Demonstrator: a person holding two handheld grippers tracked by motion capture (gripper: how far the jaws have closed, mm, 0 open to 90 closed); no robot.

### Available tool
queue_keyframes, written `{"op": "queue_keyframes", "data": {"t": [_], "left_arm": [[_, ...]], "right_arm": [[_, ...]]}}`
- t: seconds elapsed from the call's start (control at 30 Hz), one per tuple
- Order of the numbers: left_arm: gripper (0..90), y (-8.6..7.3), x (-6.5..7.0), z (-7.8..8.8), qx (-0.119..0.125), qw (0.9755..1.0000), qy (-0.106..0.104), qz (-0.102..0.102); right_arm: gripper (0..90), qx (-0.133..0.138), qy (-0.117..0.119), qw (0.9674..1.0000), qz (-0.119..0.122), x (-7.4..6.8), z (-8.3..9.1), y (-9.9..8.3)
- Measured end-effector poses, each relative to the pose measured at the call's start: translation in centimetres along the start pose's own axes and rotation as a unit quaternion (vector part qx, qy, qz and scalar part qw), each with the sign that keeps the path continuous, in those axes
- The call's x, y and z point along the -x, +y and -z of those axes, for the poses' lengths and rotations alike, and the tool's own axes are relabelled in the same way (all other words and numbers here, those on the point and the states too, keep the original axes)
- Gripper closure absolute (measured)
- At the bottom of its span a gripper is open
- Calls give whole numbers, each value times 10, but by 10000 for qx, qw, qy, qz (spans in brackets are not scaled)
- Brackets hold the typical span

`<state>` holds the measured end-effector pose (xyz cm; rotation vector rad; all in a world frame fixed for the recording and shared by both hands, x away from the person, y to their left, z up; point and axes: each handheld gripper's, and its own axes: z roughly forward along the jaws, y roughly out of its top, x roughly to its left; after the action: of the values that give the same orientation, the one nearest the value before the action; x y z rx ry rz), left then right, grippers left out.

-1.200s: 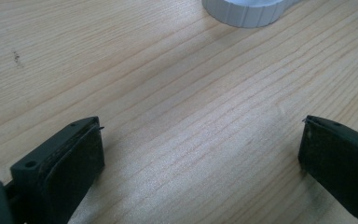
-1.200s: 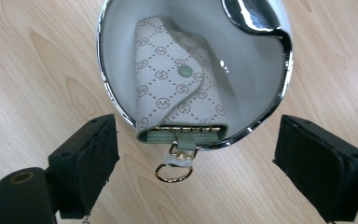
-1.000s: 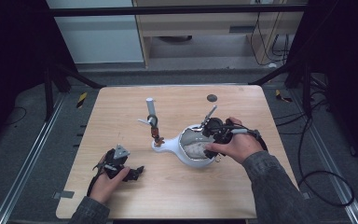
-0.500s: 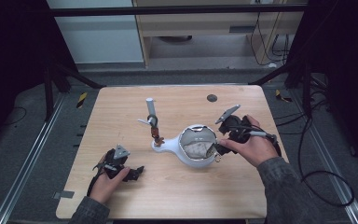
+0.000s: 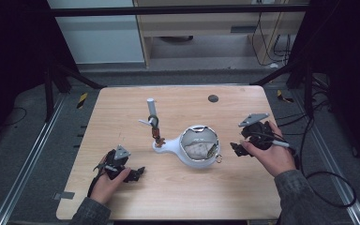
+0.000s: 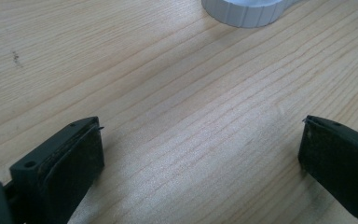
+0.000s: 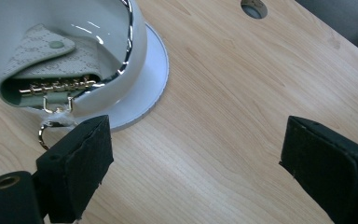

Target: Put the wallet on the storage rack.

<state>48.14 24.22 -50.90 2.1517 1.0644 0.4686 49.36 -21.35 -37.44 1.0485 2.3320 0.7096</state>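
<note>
Beside the white bowl (image 5: 198,146) holding a key case (image 7: 51,60), right gripper (image 5: 236,150) jaws wide, just been closing, empty; left gripper (image 5: 138,173) wide, empty.

High view: fixed cam above the person's side, faces fwd and down, takes in the whole wooden surface (image 5: 178,187) from a distance. Left gripper view: cam rides the gripper, very close and low to the surface, white dish (image 6: 244,11) just ahead at its top edge. Right gripper view: close, angled down, the dish just beside it. All three views share the dish.
</note>
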Motion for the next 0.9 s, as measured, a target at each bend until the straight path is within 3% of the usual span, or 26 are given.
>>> {"op": "queue_keyframes", "data": {"t": [0.27, 0.57, 0.9], "left_arm": [[0, 0, 0, 0, -9, 10000, 1, -10], [0, 0, 0, 0, -11, 10000, 1, -12], [0, 0, 0, 0, -11, 10000, 0, -12]], "right_arm": [[97, 137, 34, 9998, -154, 2, -13, -23], [67, 31, 124, 9981, -596, 6, -34, -47], [62, -55, 166, 9963, -844, 9, -51, -67]]}}
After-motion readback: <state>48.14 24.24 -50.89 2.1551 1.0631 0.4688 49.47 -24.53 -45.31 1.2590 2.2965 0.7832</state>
